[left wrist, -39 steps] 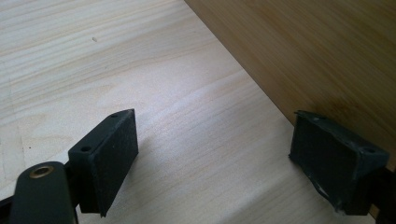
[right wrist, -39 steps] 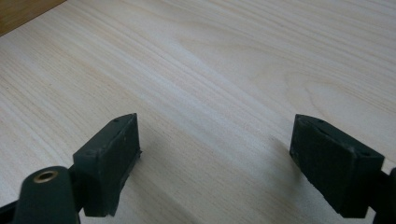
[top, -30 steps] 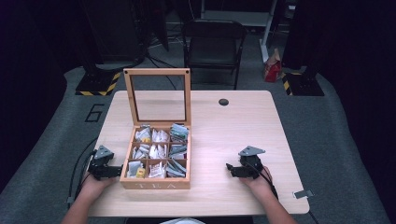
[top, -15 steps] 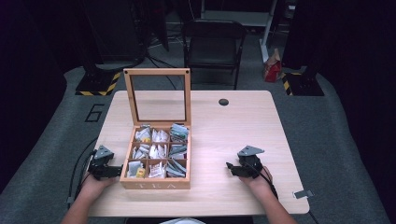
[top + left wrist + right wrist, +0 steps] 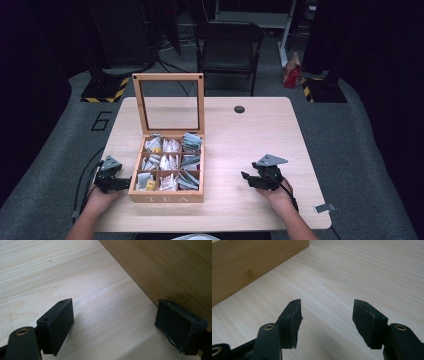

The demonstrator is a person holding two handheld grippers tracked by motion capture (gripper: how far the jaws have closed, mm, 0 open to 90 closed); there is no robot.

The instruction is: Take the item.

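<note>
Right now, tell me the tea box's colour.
Light brown wood; the tea box shows best in the high view.

tea box (image 5: 175, 270) cropped, packet (image 5: 169, 146) labels unreadable

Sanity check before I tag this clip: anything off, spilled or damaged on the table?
Nothing spilled. The tea box sits square, lid upright, sachets inside their compartments. Both grippers, left and right, rest open on the table. One nit: the left gripper's pads look scuffed at the edges.
</note>
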